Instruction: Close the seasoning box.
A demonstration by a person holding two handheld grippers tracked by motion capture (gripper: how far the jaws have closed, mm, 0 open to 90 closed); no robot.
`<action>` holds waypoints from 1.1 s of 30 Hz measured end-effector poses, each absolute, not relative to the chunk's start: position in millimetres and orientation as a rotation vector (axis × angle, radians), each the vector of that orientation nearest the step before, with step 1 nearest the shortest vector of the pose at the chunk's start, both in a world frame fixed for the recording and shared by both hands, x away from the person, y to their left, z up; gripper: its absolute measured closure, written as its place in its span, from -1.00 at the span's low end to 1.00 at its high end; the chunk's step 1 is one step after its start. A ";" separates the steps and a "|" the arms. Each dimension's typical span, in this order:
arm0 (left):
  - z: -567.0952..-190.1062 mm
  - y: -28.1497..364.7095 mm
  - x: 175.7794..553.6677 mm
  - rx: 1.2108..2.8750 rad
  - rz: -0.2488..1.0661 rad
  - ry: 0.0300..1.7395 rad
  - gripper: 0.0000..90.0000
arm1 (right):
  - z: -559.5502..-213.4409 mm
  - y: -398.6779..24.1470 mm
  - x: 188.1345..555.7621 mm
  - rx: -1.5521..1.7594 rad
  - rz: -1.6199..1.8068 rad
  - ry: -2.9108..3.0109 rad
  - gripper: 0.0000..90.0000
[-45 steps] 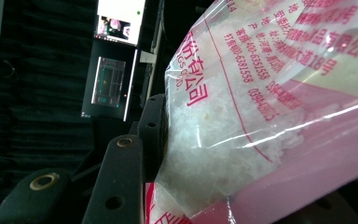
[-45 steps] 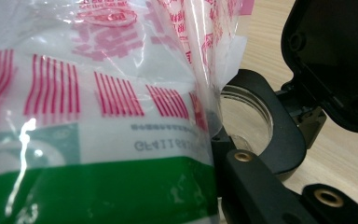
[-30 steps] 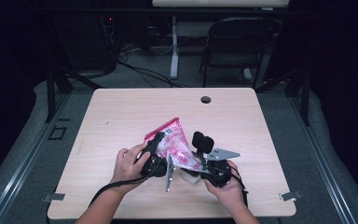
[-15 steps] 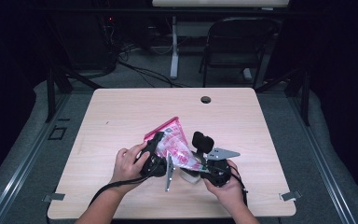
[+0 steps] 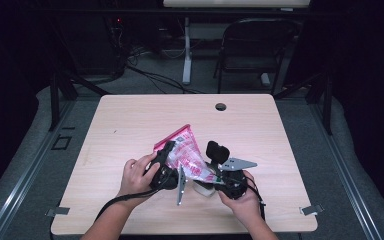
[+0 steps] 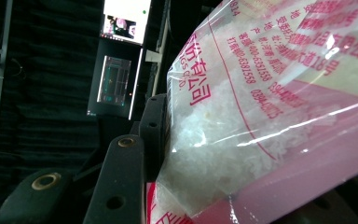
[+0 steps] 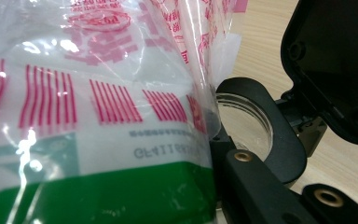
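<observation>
Bag is covering the tips of both grippers in the high view. It's running off the top, right and bottom edges in the left gripper view, hiding one jaw there. Its small red print is staying unreadable in the right gripper view.

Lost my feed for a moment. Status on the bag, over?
Left hand-held gripper shut on the pink plastic bag. Right hand-held gripper grips something hidden behind the bag. Bag held above table, white grains inside. Nothing in the way.
</observation>
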State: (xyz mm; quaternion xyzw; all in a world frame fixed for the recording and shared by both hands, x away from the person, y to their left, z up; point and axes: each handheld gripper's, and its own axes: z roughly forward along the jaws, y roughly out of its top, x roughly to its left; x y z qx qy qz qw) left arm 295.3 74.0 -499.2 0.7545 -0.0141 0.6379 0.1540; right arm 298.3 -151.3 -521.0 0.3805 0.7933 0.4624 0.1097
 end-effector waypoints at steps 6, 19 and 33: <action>-499.0 74.2 294.8 2.168 1.824 -0.035 0.45 | -521.1 -151.1 298.3 1.118 1.361 2.331 1.00; -497.9 73.2 294.4 2.159 1.836 -0.051 0.45 | -521.3 -151.6 298.2 1.120 1.362 2.329 1.00; -497.6 71.2 293.9 2.168 1.840 -0.057 0.45 | -522.5 -152.4 297.9 1.129 1.373 2.322 1.00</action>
